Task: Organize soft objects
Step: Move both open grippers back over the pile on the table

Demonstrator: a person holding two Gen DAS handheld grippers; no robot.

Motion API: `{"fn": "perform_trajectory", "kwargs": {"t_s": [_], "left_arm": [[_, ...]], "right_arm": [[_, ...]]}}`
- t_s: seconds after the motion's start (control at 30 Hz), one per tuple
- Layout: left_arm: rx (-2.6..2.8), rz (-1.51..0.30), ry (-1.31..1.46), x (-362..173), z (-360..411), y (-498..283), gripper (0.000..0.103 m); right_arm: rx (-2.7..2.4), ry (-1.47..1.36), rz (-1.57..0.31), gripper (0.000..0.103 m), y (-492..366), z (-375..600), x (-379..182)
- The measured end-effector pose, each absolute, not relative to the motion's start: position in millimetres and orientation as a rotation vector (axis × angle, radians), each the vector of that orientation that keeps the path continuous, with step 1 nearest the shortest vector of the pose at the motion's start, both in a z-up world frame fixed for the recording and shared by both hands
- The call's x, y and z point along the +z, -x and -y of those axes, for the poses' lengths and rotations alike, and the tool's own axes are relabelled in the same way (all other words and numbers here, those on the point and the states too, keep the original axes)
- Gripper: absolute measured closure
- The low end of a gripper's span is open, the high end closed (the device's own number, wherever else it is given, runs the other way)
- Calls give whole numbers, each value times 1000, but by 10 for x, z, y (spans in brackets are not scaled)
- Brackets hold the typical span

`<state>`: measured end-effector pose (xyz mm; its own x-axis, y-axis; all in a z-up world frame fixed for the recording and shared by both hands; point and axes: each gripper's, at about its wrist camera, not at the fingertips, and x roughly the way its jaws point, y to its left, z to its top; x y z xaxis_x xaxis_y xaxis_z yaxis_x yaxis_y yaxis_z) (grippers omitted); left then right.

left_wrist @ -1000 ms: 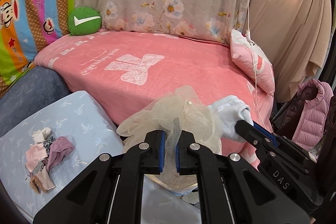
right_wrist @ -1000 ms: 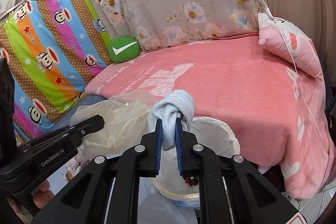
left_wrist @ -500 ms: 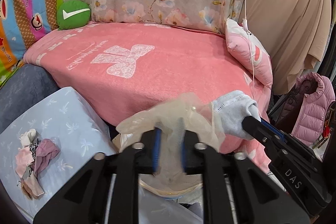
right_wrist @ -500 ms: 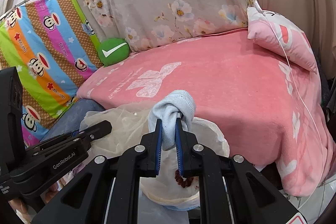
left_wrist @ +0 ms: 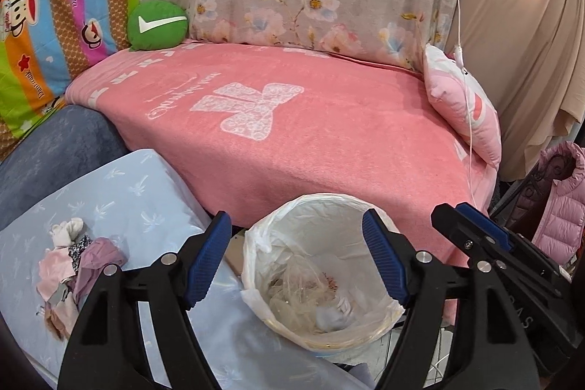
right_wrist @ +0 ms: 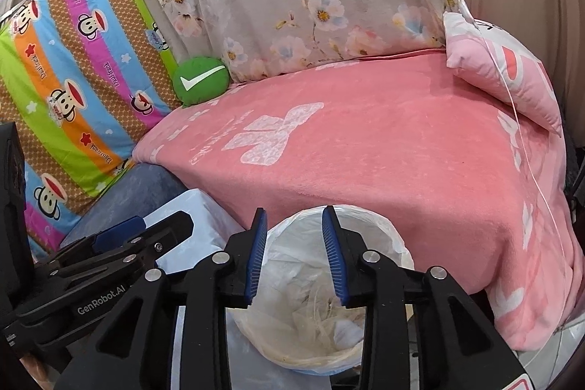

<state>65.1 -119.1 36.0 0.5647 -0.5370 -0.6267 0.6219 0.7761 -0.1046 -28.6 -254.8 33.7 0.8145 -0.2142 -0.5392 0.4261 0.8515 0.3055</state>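
A bin lined with a white plastic bag [left_wrist: 256, 243] stands against the front of the pink bed. Inside it lie a cream mesh cloth [left_wrist: 292, 291] and a pale blue-white cloth [left_wrist: 332, 313]. Above the bin my left gripper [left_wrist: 296, 218] has its jaws opening wide, with nothing between them. My right gripper [right_wrist: 293, 211] hangs over the same bin [right_wrist: 387, 236], jaws opening and empty, with the mesh cloth [right_wrist: 318, 317] beneath. Each gripper shows in the other's view: the right [left_wrist: 451, 211] and the left [right_wrist: 161, 223]. A small pile of cloths [left_wrist: 73, 262] lies on a light-blue cushion [left_wrist: 146, 200].
The pink blanket [left_wrist: 292, 134] covers the bed behind the bin. A green round cushion [left_wrist: 157, 24] sits at its far left and a pink pillow [left_wrist: 460, 105] at its right. A white cable [left_wrist: 464, 68] hangs by the pillow. A pink puffer jacket [left_wrist: 559, 207] is at the right.
Both grippers have gone from shut to open. The mesh cloth and the pale blue-white cloth have left the jaws and now lie in the bin.
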Motion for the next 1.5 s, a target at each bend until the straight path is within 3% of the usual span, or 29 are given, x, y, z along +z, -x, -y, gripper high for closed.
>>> {"fn": "perform_trajectory", "kwargs": {"t_s": [0.33,1.5], "left_arm": [[-645,-705,-97,331,965,-711,32],[-455,-741,41,187,-206,-822,32]], "right_arm": [[-320,-410,-540,61,208,2346,330],[-136,-284,-614,56,-95,1247,372]]}}
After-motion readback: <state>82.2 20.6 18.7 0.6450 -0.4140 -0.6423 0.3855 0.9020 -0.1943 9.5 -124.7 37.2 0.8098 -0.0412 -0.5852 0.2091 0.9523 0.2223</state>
